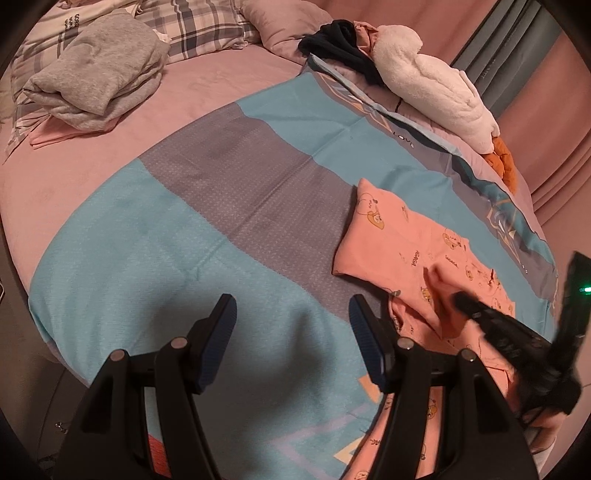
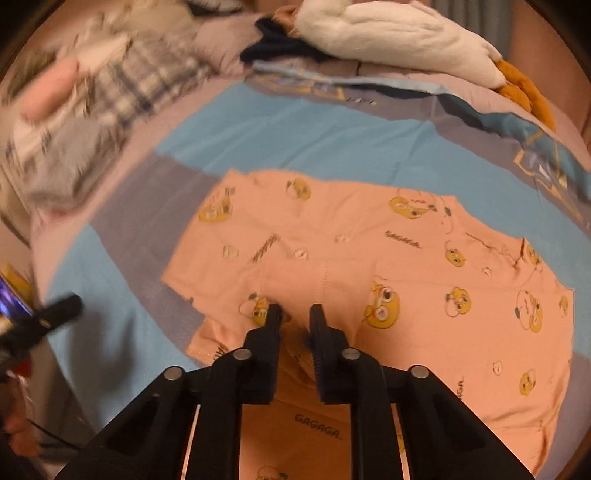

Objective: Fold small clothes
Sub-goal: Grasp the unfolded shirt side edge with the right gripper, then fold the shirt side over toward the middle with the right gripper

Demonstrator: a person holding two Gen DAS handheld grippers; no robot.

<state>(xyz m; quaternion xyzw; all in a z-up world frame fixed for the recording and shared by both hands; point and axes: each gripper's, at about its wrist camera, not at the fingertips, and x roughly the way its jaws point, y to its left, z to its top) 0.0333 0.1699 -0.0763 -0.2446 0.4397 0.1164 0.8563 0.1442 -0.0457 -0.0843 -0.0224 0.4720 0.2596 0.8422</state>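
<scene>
1. Black fingers of the right tool (image 2: 295,312) fill the bottom of the right wrist view, drawn close together with a raised fold of the pink garment (image 2: 369,258) between their tips; the left wrist view shows the same tool pinching up a small peak of that cloth.
2. Left tool (image 1: 291,314) hovers with its blue-padded fingers well apart and nothing between them, above the blue part of the bedspread (image 1: 147,240) just beside the garment's near left edge.
3. That garment is a small salmon-pink piece printed with yellow cartoon faces and the word "GAGAGA"; it lies mostly flat, with a stitched seam running down its middle toward the right tool, and its near edge is partly folded under.
4. It rests on the bedspread, which is banded in light blue and grey with a patterned border, spread over a pink bed sheet (image 1: 110,155).
5. Pink curtains (image 1: 554,129) hang behind the bed.
6. Folded grey clothing (image 1: 99,81) sits on a thin pink piece near plaid pillows (image 1: 199,33) at the far left.
7. Along the far edge lie a dark garment (image 1: 340,40), a fluffy white garment (image 1: 432,81) and something orange (image 1: 504,162), all well apart from the pink one.
</scene>
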